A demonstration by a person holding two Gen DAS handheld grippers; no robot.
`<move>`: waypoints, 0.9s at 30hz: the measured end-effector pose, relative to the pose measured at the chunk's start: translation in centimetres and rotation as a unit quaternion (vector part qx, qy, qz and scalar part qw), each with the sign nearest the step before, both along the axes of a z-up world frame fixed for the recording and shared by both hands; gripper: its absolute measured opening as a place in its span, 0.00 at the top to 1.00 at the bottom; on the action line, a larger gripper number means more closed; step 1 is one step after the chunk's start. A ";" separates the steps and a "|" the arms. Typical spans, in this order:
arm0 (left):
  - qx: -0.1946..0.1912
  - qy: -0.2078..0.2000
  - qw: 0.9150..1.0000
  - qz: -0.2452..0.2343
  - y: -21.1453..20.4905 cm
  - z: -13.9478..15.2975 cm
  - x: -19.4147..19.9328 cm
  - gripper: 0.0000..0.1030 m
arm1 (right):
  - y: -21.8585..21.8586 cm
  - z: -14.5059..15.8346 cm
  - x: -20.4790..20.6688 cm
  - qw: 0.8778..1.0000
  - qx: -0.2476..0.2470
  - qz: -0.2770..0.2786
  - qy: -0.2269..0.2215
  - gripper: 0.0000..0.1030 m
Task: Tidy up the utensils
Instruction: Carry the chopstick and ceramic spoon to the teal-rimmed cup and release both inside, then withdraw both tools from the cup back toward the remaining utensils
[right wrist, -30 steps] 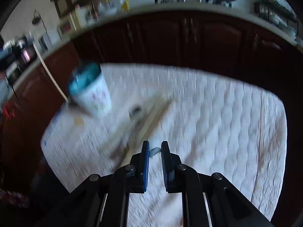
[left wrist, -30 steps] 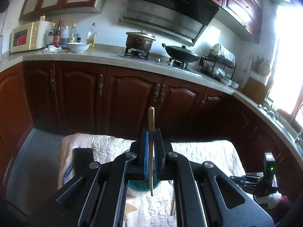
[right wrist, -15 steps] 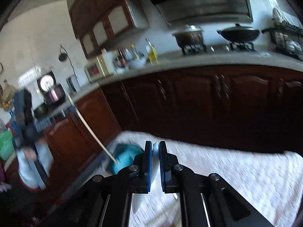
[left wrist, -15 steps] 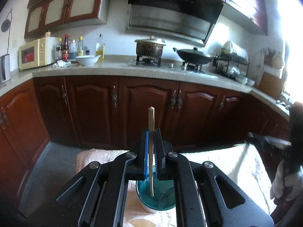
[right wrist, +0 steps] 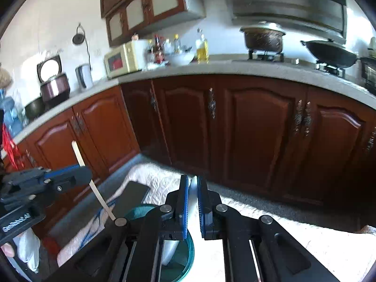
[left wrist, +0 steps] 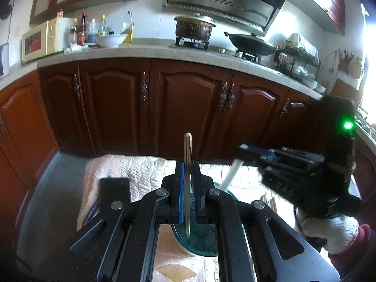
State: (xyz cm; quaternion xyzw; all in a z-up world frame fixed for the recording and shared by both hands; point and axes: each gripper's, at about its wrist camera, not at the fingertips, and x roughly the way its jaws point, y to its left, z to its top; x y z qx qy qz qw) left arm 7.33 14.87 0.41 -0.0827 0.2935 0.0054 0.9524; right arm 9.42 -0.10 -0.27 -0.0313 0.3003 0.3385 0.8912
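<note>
My left gripper (left wrist: 187, 164) is shut on a wooden chopstick (left wrist: 187, 148) held upright, its lower end inside a teal-rimmed cup (left wrist: 199, 242) on the white quilted cloth (left wrist: 141, 171). My right gripper (right wrist: 192, 181) is shut on a white spoon (right wrist: 193, 195) whose lower end hangs into the same cup (right wrist: 181, 258). In the left wrist view the right gripper (left wrist: 244, 149) comes in from the right with the white spoon (left wrist: 231, 174) slanting down to the cup. In the right wrist view the left gripper (right wrist: 80, 176) holds the chopstick (right wrist: 94, 185) at the left.
A black flat device (left wrist: 115, 188) with a blue cable (right wrist: 94, 225) lies on the cloth left of the cup. Dark wooden cabinets (left wrist: 188, 108) stand close behind the cloth, under a counter with a microwave (left wrist: 44, 38), pot (left wrist: 193, 27) and wok (left wrist: 250, 42).
My right gripper picked the white spoon off the cloth, lifted it and brought it over the cup beside the left gripper. My left gripper kept the chopstick over the cup.
</note>
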 end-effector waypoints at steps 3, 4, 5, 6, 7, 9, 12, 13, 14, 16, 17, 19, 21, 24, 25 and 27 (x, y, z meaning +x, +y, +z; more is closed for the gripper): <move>-0.003 0.008 1.000 -0.001 -0.3 -0.9 0.2 0.96 | 0.8 -2.3 0.7 0.999 -0.009 0.012 0.030 0.93; -0.003 0.011 1.000 -0.001 -0.4 -1.2 0.3 0.96 | 0.9 -2.9 0.8 0.999 -0.011 0.010 0.028 0.93; -0.004 0.013 1.000 0.001 -0.5 -1.5 0.3 0.96 | 1.0 -3.3 1.1 0.999 -0.009 0.012 0.035 0.93; -0.004 0.016 1.000 0.002 -0.5 -1.6 0.4 0.96 | 0.9 -3.4 1.1 0.999 -0.004 0.016 0.043 0.93; -0.005 0.019 1.000 0.002 -0.6 -1.7 0.4 0.96 | 0.9 -3.8 1.5 0.998 0.000 0.024 0.059 0.93; -0.007 0.020 1.000 0.003 -0.9 -1.9 0.3 0.96 | 0.8 -4.2 1.5 0.997 -0.004 0.032 0.075 0.92; -0.002 0.019 1.000 0.005 -1.1 -1.9 0.0 0.86 | 0.8 -4.8 1.0 0.995 -0.003 0.049 0.086 0.92; -0.004 0.019 1.000 0.003 -1.1 -1.9 -0.1 0.78 | 0.6 -4.9 0.9 0.995 0.003 0.048 0.091 0.90; -0.005 0.018 1.000 0.001 -1.1 -1.9 -0.3 0.71 | 0.3 -4.8 0.8 0.994 0.008 0.047 0.095 0.83; -0.006 0.017 1.000 0.000 -1.2 -1.8 -0.6 0.68 | -0.5 -5.0 0.8 0.993 0.022 0.039 0.109 0.65; -0.005 0.017 1.000 0.001 -1.2 -1.8 -0.8 0.66 | -1.0 -5.0 0.7 0.993 0.028 0.036 0.113 0.65; -0.007 0.016 1.000 0.004 -1.2 -1.7 -1.1 0.65 | -1.8 -5.0 0.3 0.992 0.030 0.033 0.120 0.65; -0.013 0.017 1.000 0.007 -1.2 -1.8 -1.5 0.65 | -2.6 -4.9 -0.2 0.991 0.033 0.029 0.123 0.65; -0.016 0.020 1.000 0.010 -1.5 -2.0 -2.1 0.64 | -3.6 -4.5 -1.4 0.992 0.033 0.028 0.115 0.65; -0.015 0.021 1.000 0.010 -1.7 -2.0 -2.3 0.64 | -4.1 -4.4 -1.9 0.993 0.032 0.025 0.111 0.65; -0.009 0.022 1.000 0.008 -2.4 -2.2 -2.7 0.64 | -5.0 -4.3 -2.7 0.993 0.033 0.016 0.109 0.64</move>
